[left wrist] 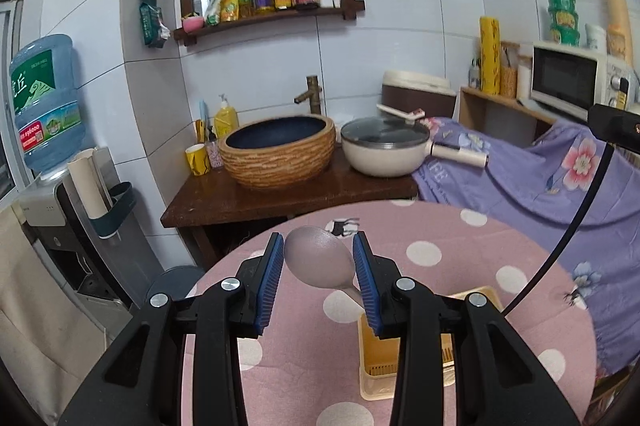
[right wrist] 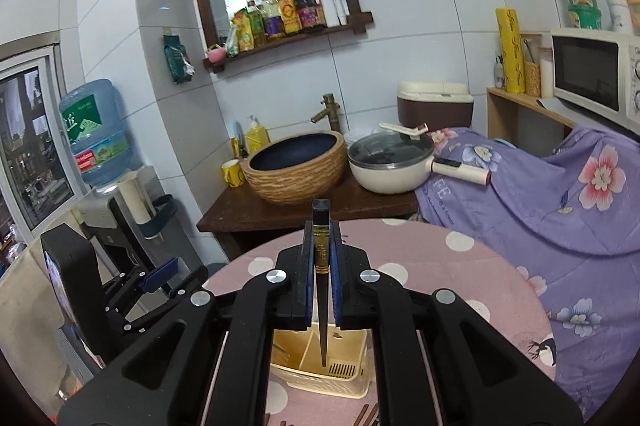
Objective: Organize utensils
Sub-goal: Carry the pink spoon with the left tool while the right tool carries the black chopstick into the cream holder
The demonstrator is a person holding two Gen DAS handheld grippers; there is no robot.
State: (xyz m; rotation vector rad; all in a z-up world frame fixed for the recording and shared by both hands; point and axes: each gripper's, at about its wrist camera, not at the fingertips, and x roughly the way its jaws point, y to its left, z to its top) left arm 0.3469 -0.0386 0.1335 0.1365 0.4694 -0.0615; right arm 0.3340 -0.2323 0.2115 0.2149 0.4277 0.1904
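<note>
My left gripper (left wrist: 319, 253) is open, its blue pads on either side of a pale pink spoon (left wrist: 320, 258). The spoon's bowl points up between the pads and its handle runs down into a yellow utensil holder (left wrist: 408, 382) on the pink polka-dot table. I cannot tell if a pad touches the spoon. My right gripper (right wrist: 322, 246) is shut on dark chopsticks (right wrist: 321, 266) with a gold band. Their tips hang down into the same yellow holder (right wrist: 320, 366), over a middle compartment. The left gripper also shows at the left of the right wrist view (right wrist: 160, 274).
More dark chopsticks (right wrist: 368, 416) lie on the pink tablecloth (right wrist: 460, 290) in front of the holder. Behind the table stand a wooden counter with a basin sink (left wrist: 280, 154) and a lidded pot (left wrist: 384, 150). A purple floral cloth (left wrist: 540, 186) covers furniture at right. A water dispenser (left wrist: 48, 106) stands at left.
</note>
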